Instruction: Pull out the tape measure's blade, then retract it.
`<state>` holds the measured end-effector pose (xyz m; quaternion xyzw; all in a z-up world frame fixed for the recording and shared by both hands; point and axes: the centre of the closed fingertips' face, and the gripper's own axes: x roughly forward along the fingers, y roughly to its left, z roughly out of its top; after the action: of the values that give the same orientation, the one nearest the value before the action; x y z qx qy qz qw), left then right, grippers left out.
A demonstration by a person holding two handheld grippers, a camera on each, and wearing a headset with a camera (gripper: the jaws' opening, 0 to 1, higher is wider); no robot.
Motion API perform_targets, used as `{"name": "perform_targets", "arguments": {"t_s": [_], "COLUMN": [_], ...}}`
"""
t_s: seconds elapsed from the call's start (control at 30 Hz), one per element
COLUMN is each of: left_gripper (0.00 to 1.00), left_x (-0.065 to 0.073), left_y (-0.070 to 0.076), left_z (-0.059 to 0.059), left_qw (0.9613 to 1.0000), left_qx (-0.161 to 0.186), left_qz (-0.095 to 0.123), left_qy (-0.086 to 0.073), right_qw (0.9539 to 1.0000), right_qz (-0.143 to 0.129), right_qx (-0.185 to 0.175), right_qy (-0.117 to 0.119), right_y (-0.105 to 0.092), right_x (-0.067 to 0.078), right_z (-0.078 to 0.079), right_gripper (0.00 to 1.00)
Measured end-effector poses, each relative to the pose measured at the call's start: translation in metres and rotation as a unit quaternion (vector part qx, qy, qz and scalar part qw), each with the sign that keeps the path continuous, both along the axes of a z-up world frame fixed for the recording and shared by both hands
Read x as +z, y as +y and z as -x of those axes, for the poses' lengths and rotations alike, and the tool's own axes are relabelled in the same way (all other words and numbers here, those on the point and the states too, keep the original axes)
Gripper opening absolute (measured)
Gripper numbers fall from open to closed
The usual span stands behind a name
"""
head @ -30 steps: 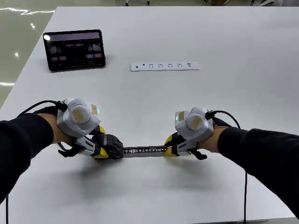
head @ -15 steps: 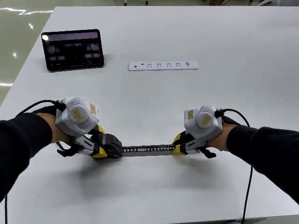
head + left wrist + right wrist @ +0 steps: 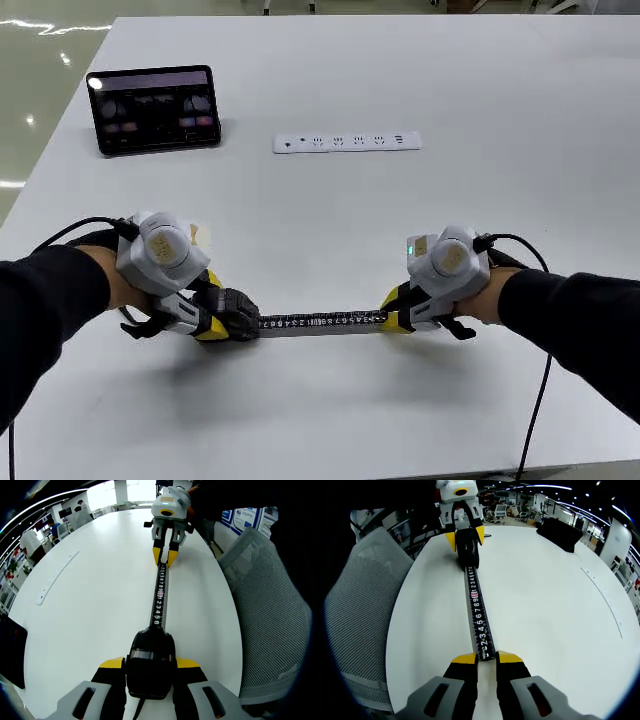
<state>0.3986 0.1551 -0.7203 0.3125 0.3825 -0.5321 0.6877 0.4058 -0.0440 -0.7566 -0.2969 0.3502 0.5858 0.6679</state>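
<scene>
Inspector: Presently, what is the status of both tools?

Operator: The left tool (image 3: 150, 663) is clamped across the black body of the tape measure (image 3: 238, 312), which rests on the bench (image 3: 420, 230) near its front edge. The right tool (image 3: 486, 658) is pinched on the free end of the blade (image 3: 476, 605). The blade lies flat on the bench between them, partly drawn, numbers up.

Inspector: Hazards from here?

Operator: Chiefly the tip grip. The right jaws hold only the last bit of the blade. If that slips under spring tension, I judge the blade would whip back into the body. A skewed pull could also twist the body in the left jaws or kink the blade.

Inspector: Room to move?

Operator: Bare bench runs on to the right of the right tool, so a longer draw along the present line looks unobstructed. The front edge sits close under both forearms, which leaves little margin toward the person. The tablet (image 3: 155, 107) and power strip (image 3: 347, 142) lie well apart, toward the far side. A mesh chair (image 3: 270, 610) stands just off the front edge.
</scene>
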Motion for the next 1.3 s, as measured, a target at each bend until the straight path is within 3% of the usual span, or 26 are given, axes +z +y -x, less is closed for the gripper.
{"name": "perform_targets", "arguments": {"t_s": [1.3], "left_gripper": [0.32], "left_x": [-0.001], "left_y": [0.001], "left_z": [-0.003], "left_qw": [1.0], "left_qx": [0.007], "left_qz": [0.005], "left_qy": [0.003], "right_qw": [0.9997], "right_qz": [0.021], "right_qx": [-0.009], "right_qy": [0.001], "right_y": [-0.051], "right_x": [0.0], "right_z": [-0.003], "right_gripper": [0.08]}}
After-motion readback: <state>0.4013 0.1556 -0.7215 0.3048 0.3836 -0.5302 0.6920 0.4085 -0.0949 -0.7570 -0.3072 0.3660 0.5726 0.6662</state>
